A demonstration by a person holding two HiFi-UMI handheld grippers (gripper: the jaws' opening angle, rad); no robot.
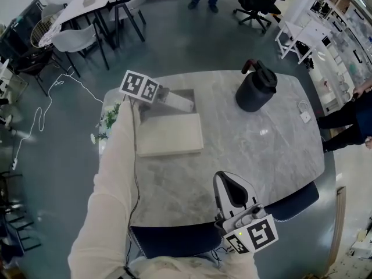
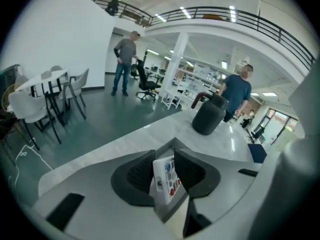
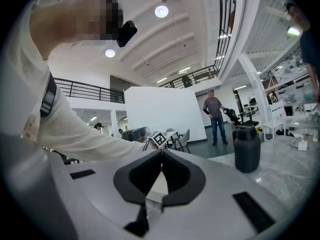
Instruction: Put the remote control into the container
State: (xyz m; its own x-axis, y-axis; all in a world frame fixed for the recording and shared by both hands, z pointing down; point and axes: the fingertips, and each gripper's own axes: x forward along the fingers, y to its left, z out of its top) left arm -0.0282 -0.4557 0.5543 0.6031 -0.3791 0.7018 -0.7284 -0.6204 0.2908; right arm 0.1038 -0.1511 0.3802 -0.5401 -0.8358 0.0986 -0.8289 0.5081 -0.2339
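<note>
Container sits on L part of table, a shallow grey box. Pale lid covers its near part; far part is open.

L gripper reaches down at a slant into that open part. L gripper view: remote stands on edge between the pads, white w/ coloured buttons, tilted, low in the box corner. Jaws are a little apart w/ remote in the gap and the grip looks slack, not clamped. Can't tell if remote rests on the box floor. Remote is hidden by the gripper in head view.

R gripper hovers over near table edge, about level, well apart from container. Its jaws are closed tip to tip w/ nothing between them.

Room: mid table between lid and R gripper is bare, as is the R side. The box's far wall lies close to the far table edge. Near edge has dark blue chairs tucked under.

Other stuff: dark jug w/ handle stands upright at the far R, well apart from the box and off the L arm's line. Small white plug w/ cord lies by the R edge. Plant is just off the table's L edge, beside the L sleeve. White tables and chairs stand further back on the floor. Two people stand beyond the table, one behind the jug.
</note>
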